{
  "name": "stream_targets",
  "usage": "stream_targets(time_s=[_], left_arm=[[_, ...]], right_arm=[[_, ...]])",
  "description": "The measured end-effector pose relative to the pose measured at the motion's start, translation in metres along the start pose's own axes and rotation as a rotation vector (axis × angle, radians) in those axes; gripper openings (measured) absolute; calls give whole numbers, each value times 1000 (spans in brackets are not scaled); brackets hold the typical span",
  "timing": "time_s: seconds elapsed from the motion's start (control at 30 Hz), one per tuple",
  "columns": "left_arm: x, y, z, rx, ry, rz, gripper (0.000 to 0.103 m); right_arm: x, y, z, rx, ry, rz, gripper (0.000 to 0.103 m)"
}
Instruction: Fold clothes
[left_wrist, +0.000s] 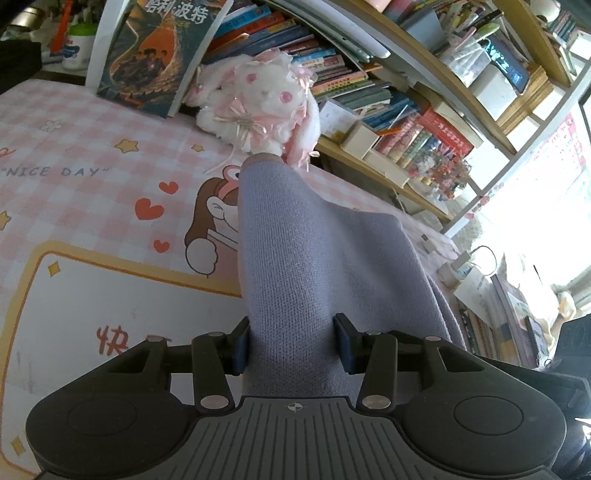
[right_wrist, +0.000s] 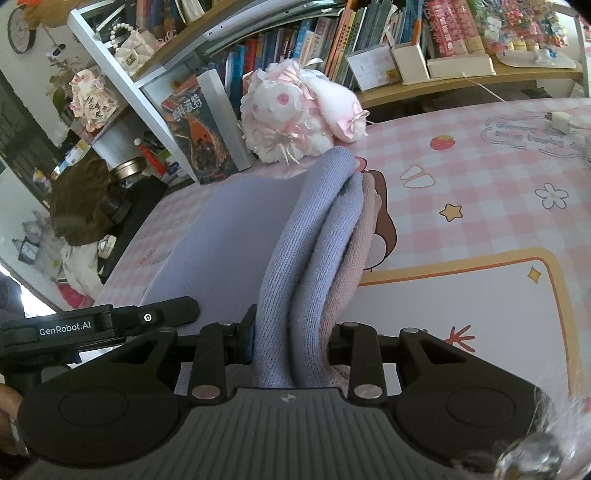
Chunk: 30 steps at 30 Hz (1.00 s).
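A lavender knit garment (left_wrist: 306, 258) with a pale pink lining lies on the pink checked desk mat (left_wrist: 92, 155). My left gripper (left_wrist: 293, 345) is shut on a thick fold of it, which runs forward to a cuff near the plush toy. In the right wrist view my right gripper (right_wrist: 291, 343) is shut on bunched folds of the same garment (right_wrist: 314, 240), lavender layers with a pink layer at the right. The flat rest of the garment (right_wrist: 229, 229) spreads to the left on the mat (right_wrist: 480, 177). The other gripper (right_wrist: 96, 325) shows at the left edge.
A white and pink plush rabbit (left_wrist: 258, 103) sits just beyond the garment, also in the right wrist view (right_wrist: 295, 114). A large book (left_wrist: 155, 51) leans against the bookshelf (left_wrist: 406, 122). A white charger (right_wrist: 561, 120) and cable lie on the mat at the far right.
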<state>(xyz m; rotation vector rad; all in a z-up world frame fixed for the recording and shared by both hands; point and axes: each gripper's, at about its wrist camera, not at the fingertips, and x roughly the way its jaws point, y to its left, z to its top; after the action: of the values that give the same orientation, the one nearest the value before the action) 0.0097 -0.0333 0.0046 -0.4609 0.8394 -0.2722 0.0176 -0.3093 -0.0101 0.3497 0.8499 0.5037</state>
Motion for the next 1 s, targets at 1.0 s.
stream_targets(time_s=[1.0], left_arm=[[-44, 141, 43, 34, 60, -139, 44]], right_arm=[[64, 143, -30, 23, -65, -152, 29]])
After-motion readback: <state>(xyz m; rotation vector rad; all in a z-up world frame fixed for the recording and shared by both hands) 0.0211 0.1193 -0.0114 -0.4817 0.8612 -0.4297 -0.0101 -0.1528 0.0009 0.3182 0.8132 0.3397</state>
